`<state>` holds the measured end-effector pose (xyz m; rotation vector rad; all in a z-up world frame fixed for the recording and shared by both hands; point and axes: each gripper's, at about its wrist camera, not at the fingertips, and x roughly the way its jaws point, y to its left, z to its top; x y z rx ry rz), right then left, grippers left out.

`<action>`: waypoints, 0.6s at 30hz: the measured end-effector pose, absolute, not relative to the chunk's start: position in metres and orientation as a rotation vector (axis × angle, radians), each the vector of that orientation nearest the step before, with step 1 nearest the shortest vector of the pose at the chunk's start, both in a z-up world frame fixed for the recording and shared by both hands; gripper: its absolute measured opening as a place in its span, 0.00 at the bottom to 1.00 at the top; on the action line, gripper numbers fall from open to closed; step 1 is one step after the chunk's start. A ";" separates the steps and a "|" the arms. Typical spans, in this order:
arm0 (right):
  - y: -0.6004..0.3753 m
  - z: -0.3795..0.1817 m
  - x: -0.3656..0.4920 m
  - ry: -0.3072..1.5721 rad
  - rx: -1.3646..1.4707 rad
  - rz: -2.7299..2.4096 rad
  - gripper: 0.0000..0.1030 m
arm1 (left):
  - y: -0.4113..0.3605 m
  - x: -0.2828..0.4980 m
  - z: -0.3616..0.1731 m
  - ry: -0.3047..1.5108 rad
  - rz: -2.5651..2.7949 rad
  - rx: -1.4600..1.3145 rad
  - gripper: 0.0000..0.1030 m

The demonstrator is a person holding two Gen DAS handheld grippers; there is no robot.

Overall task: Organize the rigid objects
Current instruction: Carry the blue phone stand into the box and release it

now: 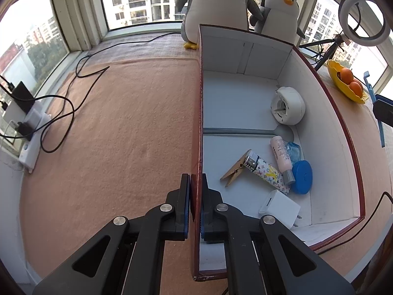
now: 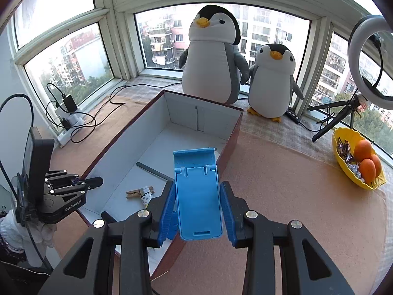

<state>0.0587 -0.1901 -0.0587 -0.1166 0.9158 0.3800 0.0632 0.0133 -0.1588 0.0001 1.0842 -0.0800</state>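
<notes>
Phone stand [image 2: 198, 196], bright blue plastic, sits between my right gripper's [image 2: 198, 211] blue ribbed pads, clamped by its two long edges. Flat back panel faces the camera; a hinged upper flap with a curled lip tilts away at the top; a small slot shows near the bottom edge. It hangs in the air over the near right wall of the box [image 2: 231, 137], partly above the box floor, partly above the orange cloth [image 2: 282, 184].

Box: reddish-brown outside, white inside, open top, a grey strip across the floor. Contents seen from the left wrist camera: wooden clothespin [image 1: 234, 169], patterned lighter [image 1: 266, 173], pink tube with grey cap [image 1: 281, 158], blue round disc [image 1: 302, 175], white charger plug [image 1: 280, 207], white round device [image 1: 288, 108] at the right wall.

My left gripper [image 1: 195, 202] is pinched tight on the box's left wall [image 1: 199, 123], one pad outside, one inside, near the front corner.

Beyond the box: two plush penguins [image 2: 216, 56] at the window, a ring light [image 2: 368, 59] on a tripod, a yellow bowl [image 2: 343, 167] with oranges and wrapped sweets, a power strip [image 2: 68, 127] with cables.
</notes>
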 end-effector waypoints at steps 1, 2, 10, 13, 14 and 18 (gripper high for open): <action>-0.186 -0.059 0.057 0.918 -0.120 0.387 0.32 | 0.013 0.063 -0.159 1.083 -0.082 0.001 0.05; -0.181 -0.060 0.057 0.920 -0.124 0.392 0.32 | 0.013 0.063 -0.159 1.082 -0.083 0.002 0.05; -0.150 -0.074 0.053 0.950 -0.149 0.430 0.32 | 0.014 0.063 -0.159 1.078 -0.090 0.005 0.05; -0.143 -0.080 0.053 0.964 -0.151 0.441 0.32 | 0.014 0.063 -0.159 1.078 -0.090 0.005 0.05; -0.141 -0.082 0.053 0.968 -0.152 0.443 0.32 | 0.014 0.063 -0.159 1.078 -0.090 0.005 0.05; -0.134 -0.088 0.054 0.985 -0.152 0.449 0.32 | 0.014 0.062 -0.159 1.078 -0.089 0.004 0.05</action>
